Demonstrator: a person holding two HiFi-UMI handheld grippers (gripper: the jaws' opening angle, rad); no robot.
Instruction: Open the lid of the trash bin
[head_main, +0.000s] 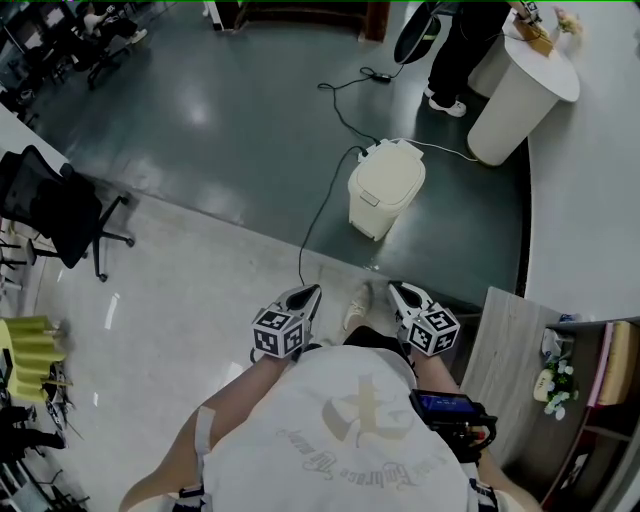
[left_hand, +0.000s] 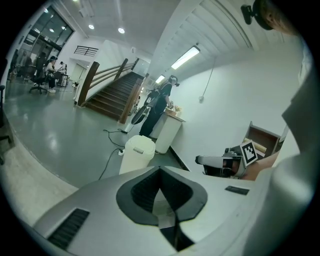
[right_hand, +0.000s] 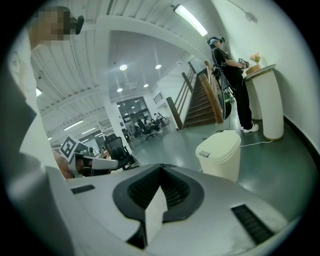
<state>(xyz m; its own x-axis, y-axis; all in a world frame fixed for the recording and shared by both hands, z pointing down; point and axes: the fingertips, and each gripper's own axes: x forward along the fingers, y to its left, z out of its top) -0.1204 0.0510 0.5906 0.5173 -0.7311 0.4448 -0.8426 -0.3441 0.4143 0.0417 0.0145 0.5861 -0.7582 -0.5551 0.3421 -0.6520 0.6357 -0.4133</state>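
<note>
Nothing of the task was done yet: the cream plastic trash bin (head_main: 383, 195) stood on the dark polished floor (head_main: 230, 130) well ahead of both tongs, with its rounded lid (head_main: 392, 162) down and flush. By my reading everything was left to do: you had to close the gap, reach the lid and lift it. You held the left tongs (head_main: 311, 291) and the right tongs (head_main: 397, 289) low in front of your body, side by side and near each other, tips pointing forward at the bin, which sat more in line with the right tongs. Each pair had its jaws closed tip to tip, gripping nothing. A thin black cable (head_main: 302, 255) trailed across the floor from beside the bin back toward the left tongs
</note>
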